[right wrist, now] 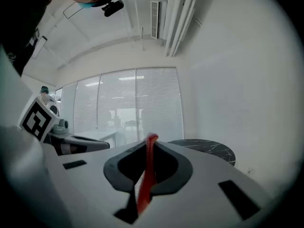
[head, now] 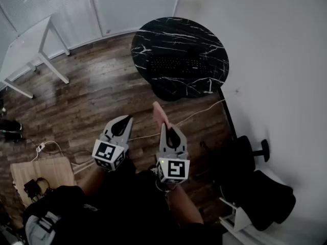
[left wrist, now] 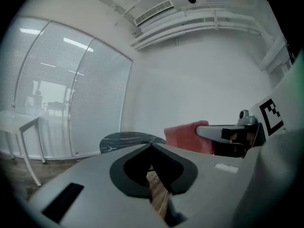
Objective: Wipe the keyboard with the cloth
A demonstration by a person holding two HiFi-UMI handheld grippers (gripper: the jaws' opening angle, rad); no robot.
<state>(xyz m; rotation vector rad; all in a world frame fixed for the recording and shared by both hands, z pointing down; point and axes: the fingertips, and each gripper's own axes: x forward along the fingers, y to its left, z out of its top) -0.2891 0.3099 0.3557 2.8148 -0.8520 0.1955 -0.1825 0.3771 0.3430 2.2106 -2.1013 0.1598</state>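
My right tongs [head: 165,125] pinch the cloth [head: 159,114] by its edge; my left tongs [head: 126,120] are clenched empty. With so thin a hold, it could slip free before reaching the keyboard [head: 176,65], well apart.

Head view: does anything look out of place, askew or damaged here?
Nothing looks damaged or spilled. The keyboard lies flat on the table, and the cloth is pinched in the right gripper. The only untidy thing is a white cable trailing loose across the floor.
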